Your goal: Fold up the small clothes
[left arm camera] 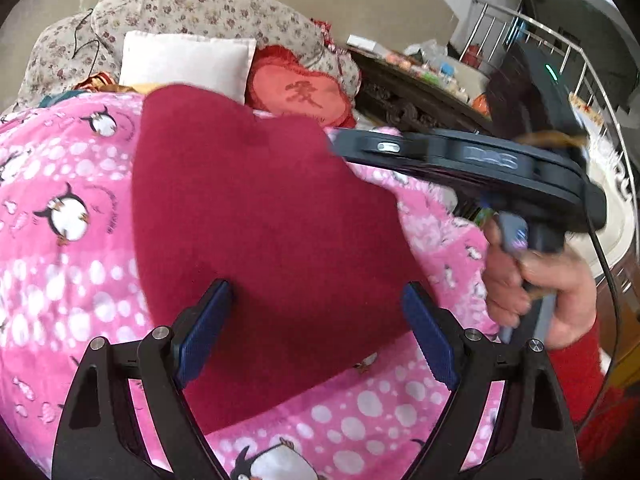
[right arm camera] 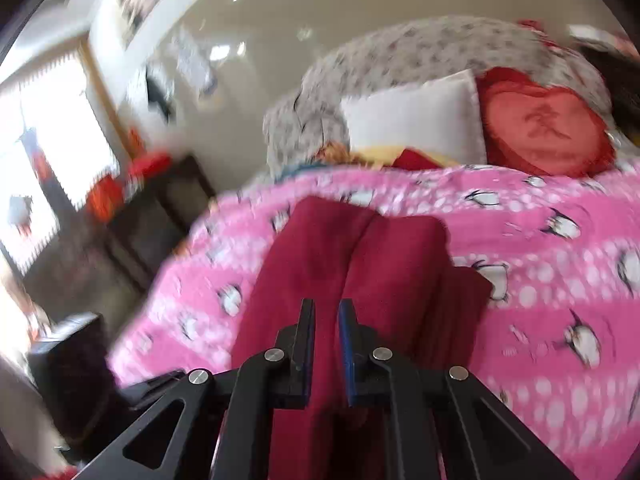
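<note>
A dark red garment (left arm camera: 260, 216) lies on the pink penguin-print blanket (left arm camera: 60, 288). My left gripper (left arm camera: 316, 328) is open, its blue pads wide apart just above the garment's near part, holding nothing. The right gripper's body (left arm camera: 480, 168) shows in the left wrist view, held by a hand at the garment's right edge. In the right wrist view the garment (right arm camera: 360, 260) is bunched with a fold down its middle, and my right gripper (right arm camera: 326, 344) has its jaws nearly together over the cloth. Whether they pinch fabric I cannot tell; the view is blurred.
A white pillow (left arm camera: 188, 64), a red heart cushion (left arm camera: 300, 92) and a floral quilt (left arm camera: 192, 8) lie at the bed's head. A dark carved table (left arm camera: 416, 92) with clutter stands to the right. A dark cabinet (right arm camera: 152, 220) stands left of the bed.
</note>
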`<action>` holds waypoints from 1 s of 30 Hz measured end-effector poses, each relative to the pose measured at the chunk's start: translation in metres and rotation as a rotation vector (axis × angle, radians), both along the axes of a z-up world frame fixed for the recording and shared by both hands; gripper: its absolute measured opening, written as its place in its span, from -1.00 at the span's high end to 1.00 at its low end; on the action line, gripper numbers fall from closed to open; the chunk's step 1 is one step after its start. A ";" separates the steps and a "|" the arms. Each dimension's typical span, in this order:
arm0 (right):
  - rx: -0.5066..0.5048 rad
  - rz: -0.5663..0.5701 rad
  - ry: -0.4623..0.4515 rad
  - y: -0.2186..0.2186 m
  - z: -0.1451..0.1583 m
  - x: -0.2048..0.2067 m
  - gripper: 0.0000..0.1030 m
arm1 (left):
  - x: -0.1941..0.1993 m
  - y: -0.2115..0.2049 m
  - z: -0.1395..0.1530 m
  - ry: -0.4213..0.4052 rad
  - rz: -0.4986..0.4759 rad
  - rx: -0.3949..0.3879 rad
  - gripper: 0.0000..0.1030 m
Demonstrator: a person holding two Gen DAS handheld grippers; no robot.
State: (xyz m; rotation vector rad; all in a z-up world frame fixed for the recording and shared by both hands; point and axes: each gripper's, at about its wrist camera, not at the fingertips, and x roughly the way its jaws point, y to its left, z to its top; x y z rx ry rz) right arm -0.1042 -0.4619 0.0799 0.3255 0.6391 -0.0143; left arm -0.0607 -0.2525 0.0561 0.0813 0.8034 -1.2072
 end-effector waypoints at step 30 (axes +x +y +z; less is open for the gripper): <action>0.130 -0.146 -0.075 -0.019 -0.027 -0.055 -0.62 | 0.031 0.045 0.008 0.126 0.076 -0.205 -0.69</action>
